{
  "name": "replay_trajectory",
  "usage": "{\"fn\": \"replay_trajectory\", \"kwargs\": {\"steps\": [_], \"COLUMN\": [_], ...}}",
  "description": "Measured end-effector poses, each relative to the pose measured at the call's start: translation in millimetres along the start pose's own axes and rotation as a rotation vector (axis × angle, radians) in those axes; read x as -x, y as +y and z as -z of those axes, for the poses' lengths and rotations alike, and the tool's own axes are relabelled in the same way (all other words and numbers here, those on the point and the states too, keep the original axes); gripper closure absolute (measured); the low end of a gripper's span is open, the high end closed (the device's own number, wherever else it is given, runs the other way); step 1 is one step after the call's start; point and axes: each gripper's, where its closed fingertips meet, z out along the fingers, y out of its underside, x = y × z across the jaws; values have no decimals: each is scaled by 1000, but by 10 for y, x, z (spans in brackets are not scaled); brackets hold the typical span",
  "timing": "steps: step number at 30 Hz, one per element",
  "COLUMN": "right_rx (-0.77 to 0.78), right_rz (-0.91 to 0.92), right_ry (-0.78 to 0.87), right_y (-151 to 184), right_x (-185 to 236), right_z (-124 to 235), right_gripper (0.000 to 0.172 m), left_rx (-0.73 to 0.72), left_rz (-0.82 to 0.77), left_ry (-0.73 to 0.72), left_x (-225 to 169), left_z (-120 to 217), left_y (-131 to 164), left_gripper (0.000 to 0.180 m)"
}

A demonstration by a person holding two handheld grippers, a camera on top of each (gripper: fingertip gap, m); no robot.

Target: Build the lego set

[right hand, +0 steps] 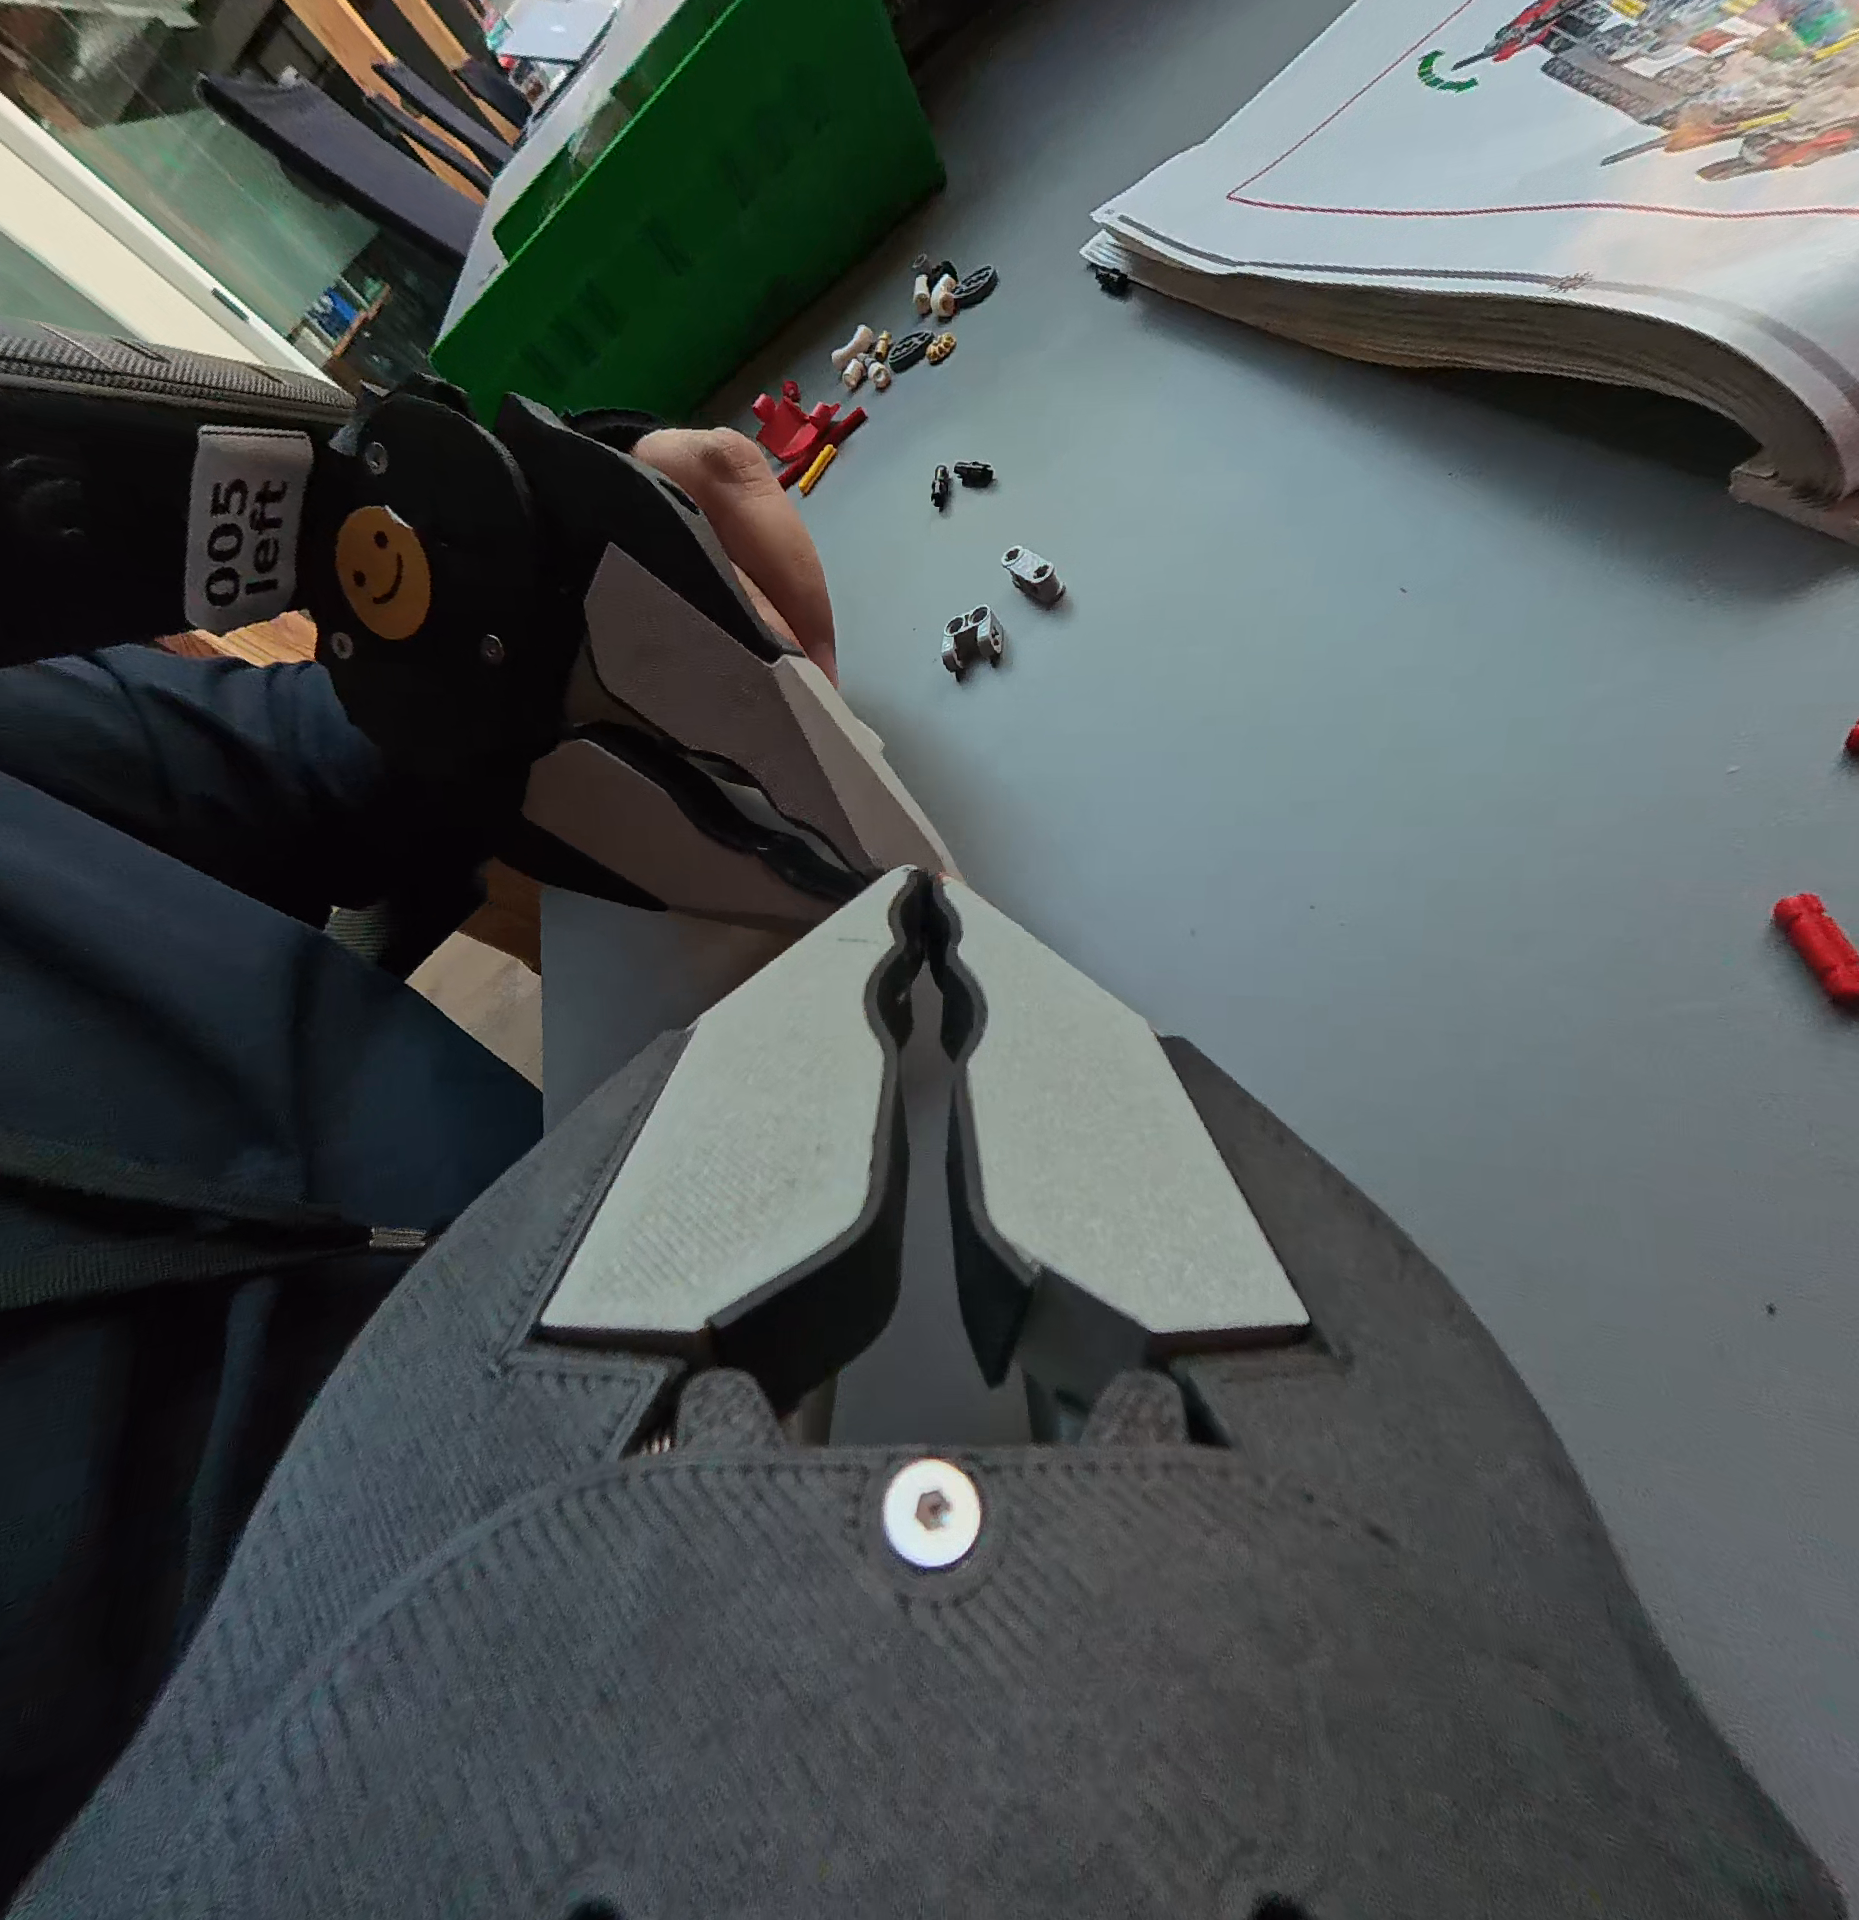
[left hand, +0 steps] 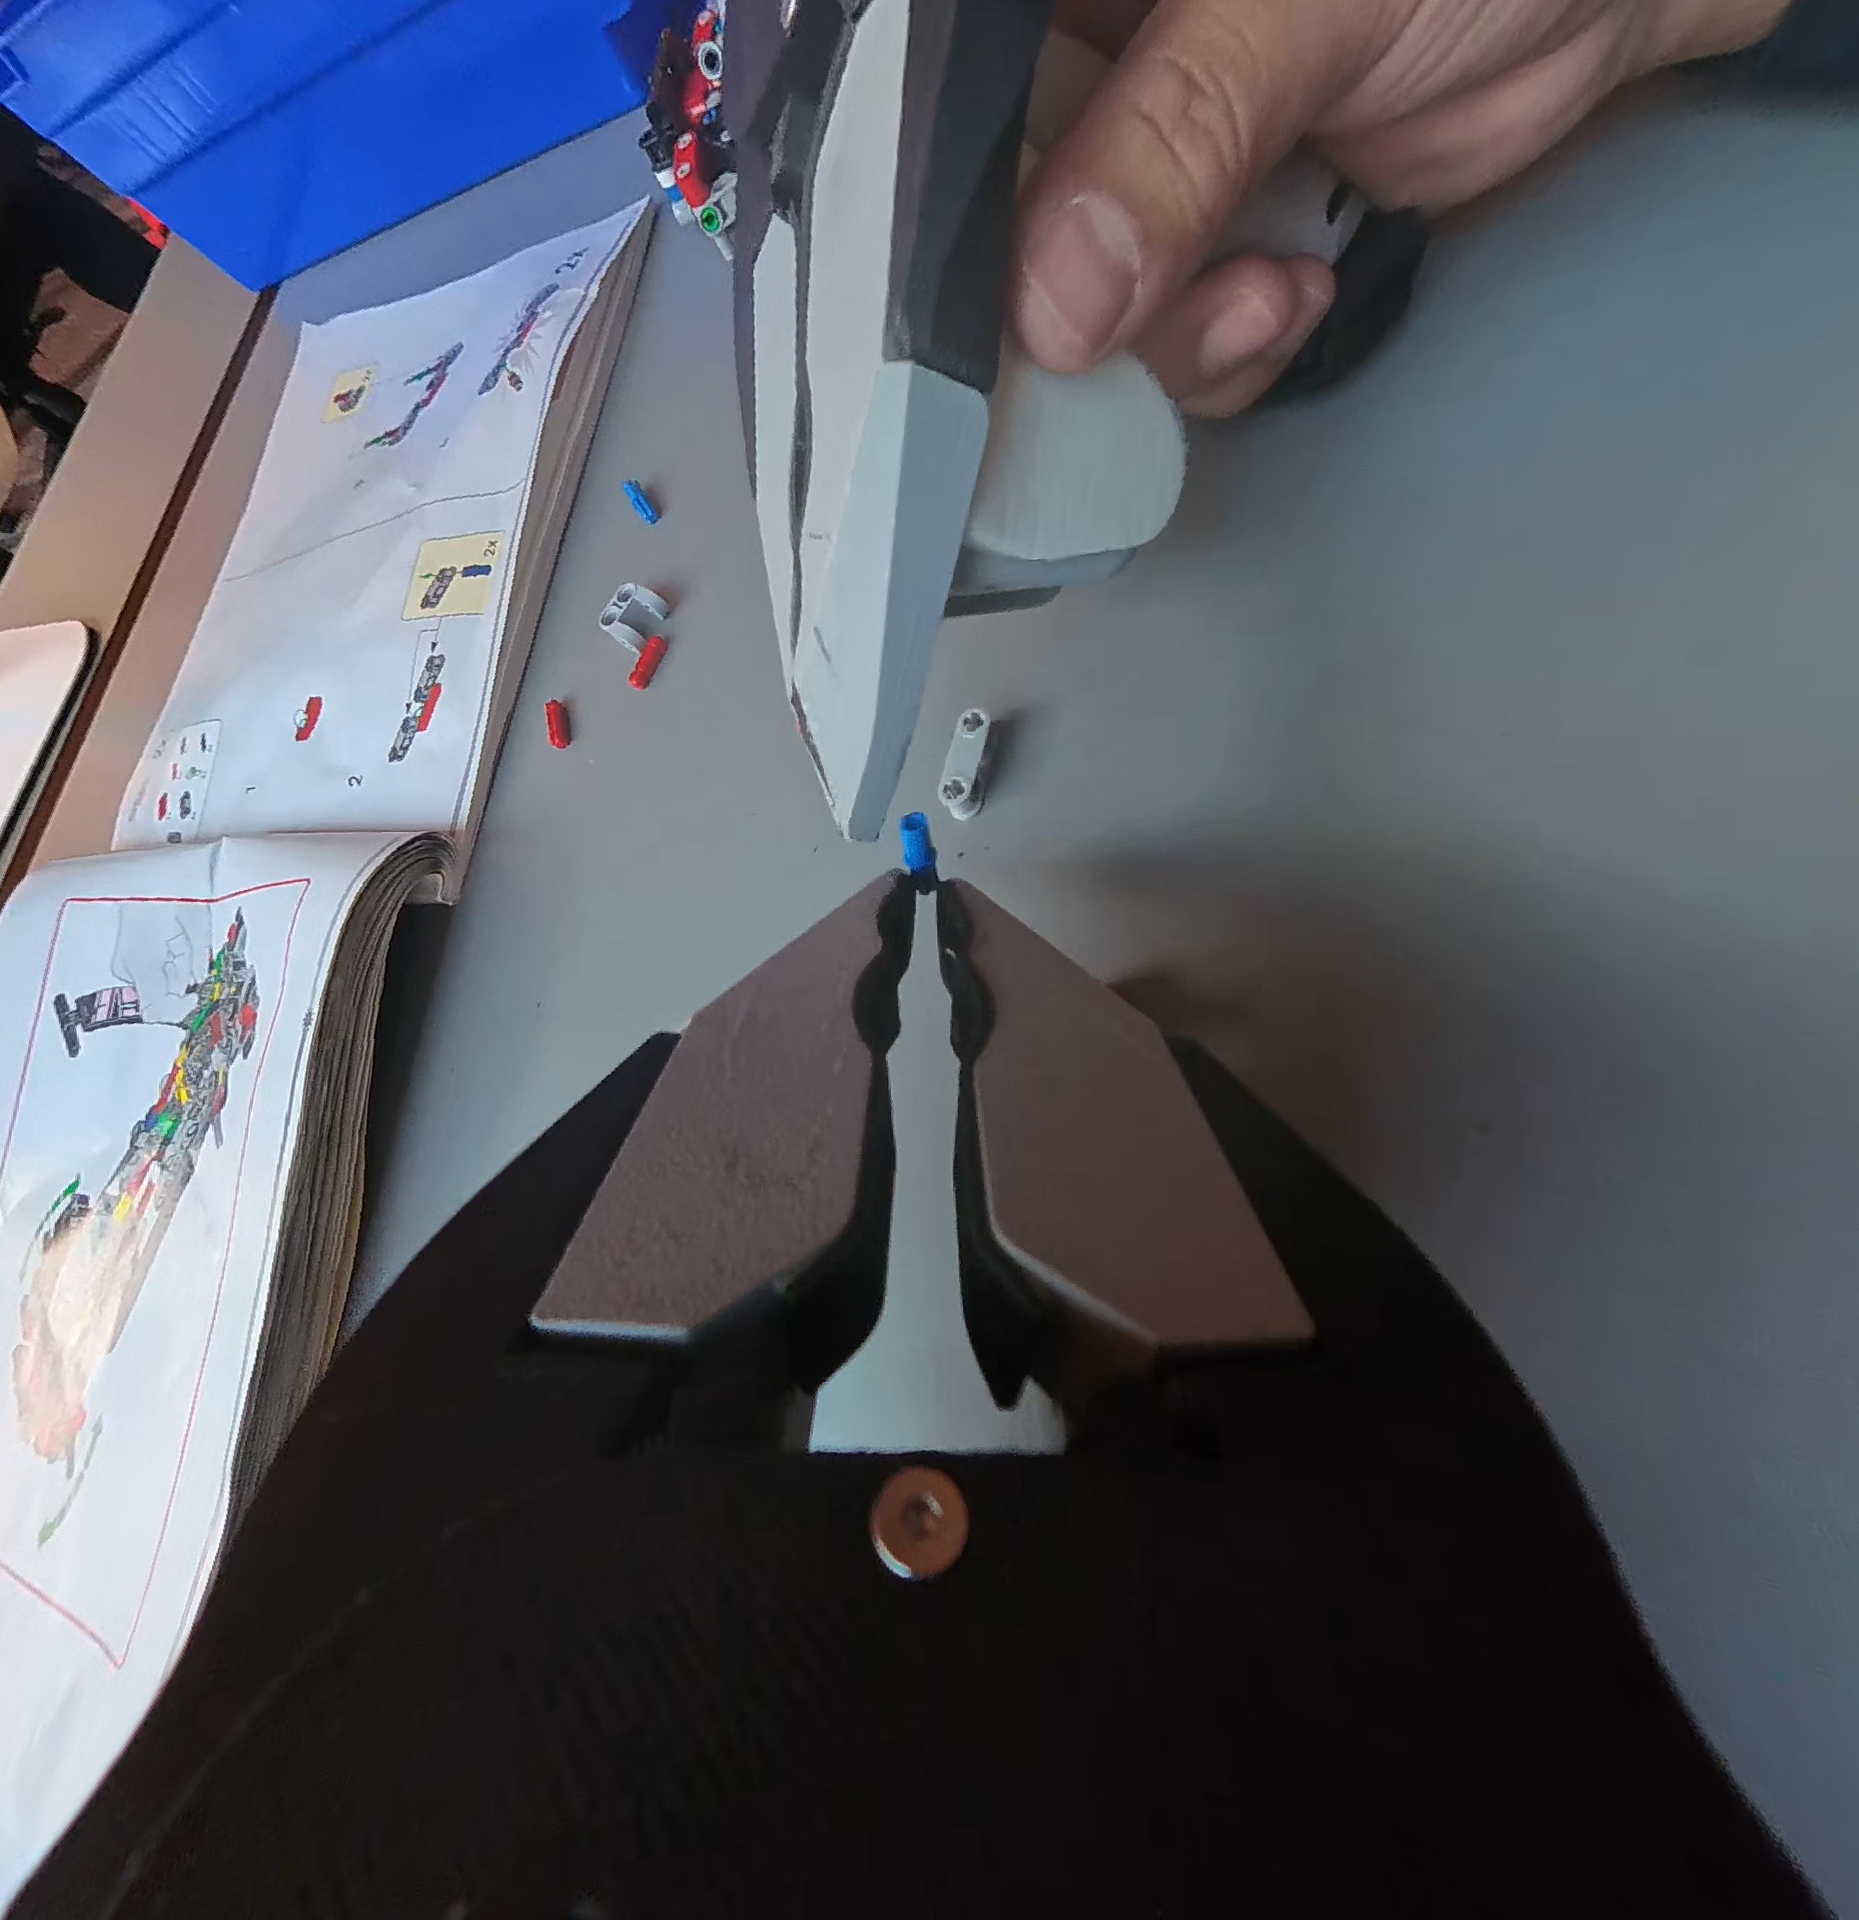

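Two close wrist views, shared grey tabletop (left hand: 1424,935).

The left gripper (left hand: 920,883) pinches a small blue plastic pin (left hand: 916,840) at its jaws' tips, above the grey worktop (left hand: 1424,831), with the right gripper (left hand: 865,831) just beside.

1. A small blue plastic pin (left hand: 916,842) is pinched by its near end between the tips of the left gripper (left hand: 920,883), sticking out forward just above the grey table (left hand: 1424,935).
2. The right gripper (left hand: 852,826), its tips closed together, points down just beside the pin's free end.
3. A light grey two-hole connector (left hand: 966,767) lies flat on the table, near the pin.
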Motion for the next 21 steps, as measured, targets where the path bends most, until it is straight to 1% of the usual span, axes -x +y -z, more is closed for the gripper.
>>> {"fn": "replay_trajectory", "kwargs": {"steps": [4, 7, 8, 10, 12, 17, 20, 21], "right_rx": [34, 34, 35, 38, 57, 137, 150, 150], "right_rz": [16, 69, 95, 157, 231, 437, 526, 556], "right_ry": [59, 106, 103, 107, 121, 229, 225, 221], "right_y": [49, 40, 36, 32, 47, 104, 115, 120], "right_x": [-77, -101, -76, -31, 6, -37, 11, 30], "right_z": [1, 24, 37, 48, 32, -18, -34, -36], "right_gripper": [172, 172, 168, 162, 160, 165, 166, 169], "left_rx": [15, 42, 49, 46, 38, 17, 5, -2], "left_rz": [27, 36, 30, 21, 24, 34, 31, 30], "left_ry": [1, -3, -10, -8, 0, 21, 49, 55], "left_x": [27, 45, 53, 39, 24, 7, -36, -45], "left_z": [-13, -31, -33, -32, -30, -13, -9, -4], "left_y": [41, 91, 102, 88, 69, 40, 24, 11], "left_gripper": [178, 178, 178, 179, 179, 179, 179, 179]}}
